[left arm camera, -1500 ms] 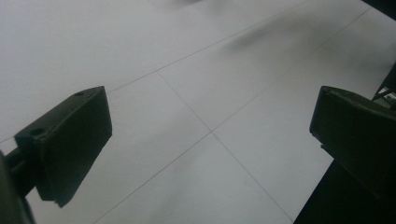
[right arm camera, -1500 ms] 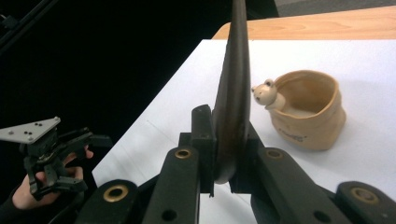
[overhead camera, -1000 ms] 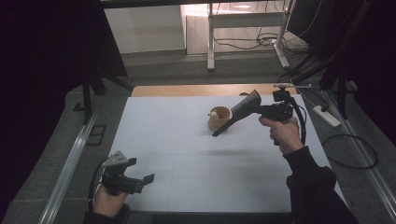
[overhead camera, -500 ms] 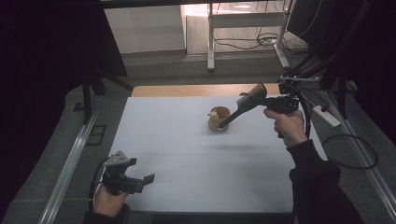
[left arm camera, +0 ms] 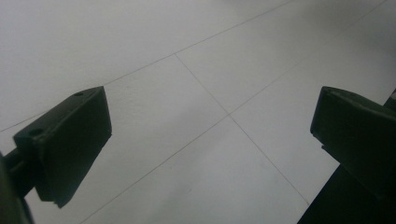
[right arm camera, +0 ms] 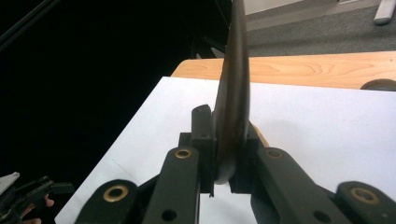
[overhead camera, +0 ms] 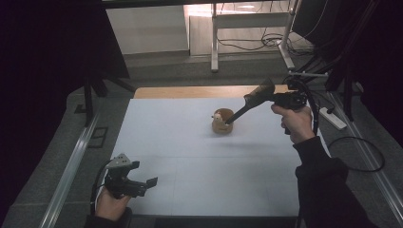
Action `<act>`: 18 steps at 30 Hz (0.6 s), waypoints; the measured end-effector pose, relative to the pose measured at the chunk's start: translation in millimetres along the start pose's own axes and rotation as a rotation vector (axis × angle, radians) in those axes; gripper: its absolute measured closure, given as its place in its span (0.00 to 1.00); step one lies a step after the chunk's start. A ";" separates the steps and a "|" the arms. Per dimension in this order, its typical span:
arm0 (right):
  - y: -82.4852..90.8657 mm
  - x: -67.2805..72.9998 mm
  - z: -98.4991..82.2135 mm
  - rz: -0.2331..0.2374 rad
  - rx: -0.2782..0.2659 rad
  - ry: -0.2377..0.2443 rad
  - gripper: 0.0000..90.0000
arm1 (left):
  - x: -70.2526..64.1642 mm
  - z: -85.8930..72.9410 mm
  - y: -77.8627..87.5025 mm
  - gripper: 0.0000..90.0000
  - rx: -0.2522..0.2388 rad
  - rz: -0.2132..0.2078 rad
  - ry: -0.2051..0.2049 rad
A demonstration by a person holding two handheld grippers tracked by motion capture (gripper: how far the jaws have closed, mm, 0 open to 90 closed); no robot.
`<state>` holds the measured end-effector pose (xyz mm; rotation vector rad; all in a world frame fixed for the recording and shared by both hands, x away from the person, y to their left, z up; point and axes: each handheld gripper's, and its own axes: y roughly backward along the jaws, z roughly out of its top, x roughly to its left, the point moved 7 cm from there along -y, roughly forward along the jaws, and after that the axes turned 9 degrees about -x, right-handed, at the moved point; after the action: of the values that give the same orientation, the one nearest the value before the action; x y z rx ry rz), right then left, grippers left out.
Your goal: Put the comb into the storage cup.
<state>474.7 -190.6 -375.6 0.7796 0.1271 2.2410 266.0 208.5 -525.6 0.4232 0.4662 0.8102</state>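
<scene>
A small wooden bowl [overhead camera: 222, 121] with something pale inside stands on the white table top [overhead camera: 190, 156], right of middle toward the far side. My right gripper [overhead camera: 256, 97] hovers up and to the right of it, shut on a dark brown wooden spoon [overhead camera: 247, 105]. The spoon slants down-left and its thin end reaches the bowl's rim. In the right gripper view the spoon [right arm camera: 233, 93] stands edge-on, pinched by my right gripper [right arm camera: 224, 140]. My left gripper [overhead camera: 145, 183] rests at the table's front left corner, open, nothing between its jaws [left arm camera: 210, 126].
A strip of bare wood [overhead camera: 190, 91] runs along the table's far edge. A metal rail [overhead camera: 71, 166] borders the left side. Cables [overhead camera: 356, 156] and a power strip [overhead camera: 332, 118] lie on the floor at the right, a metal stand [overhead camera: 215, 42] behind.
My right gripper has drawn the spoon up and to the right; its thin end has come back from beyond the bowl to the rim. The left gripper and the bowl have stayed put.
</scene>
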 end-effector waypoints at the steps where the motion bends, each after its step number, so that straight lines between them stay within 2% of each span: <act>1: -0.4 -0.4 0.9 -0.002 -0.001 0.000 0.94 | 0.0 0.0 -0.1 0.00 0.001 -0.002 0.000; 18: -11.1 -6.7 13.5 -0.036 -0.018 0.002 0.94 | -1.0 -0.5 -1.3 0.00 0.011 -0.014 -0.007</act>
<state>492.9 -189.2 -371.5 0.7600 0.1203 2.2055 265.9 207.1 -526.4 0.4328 0.4668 0.7924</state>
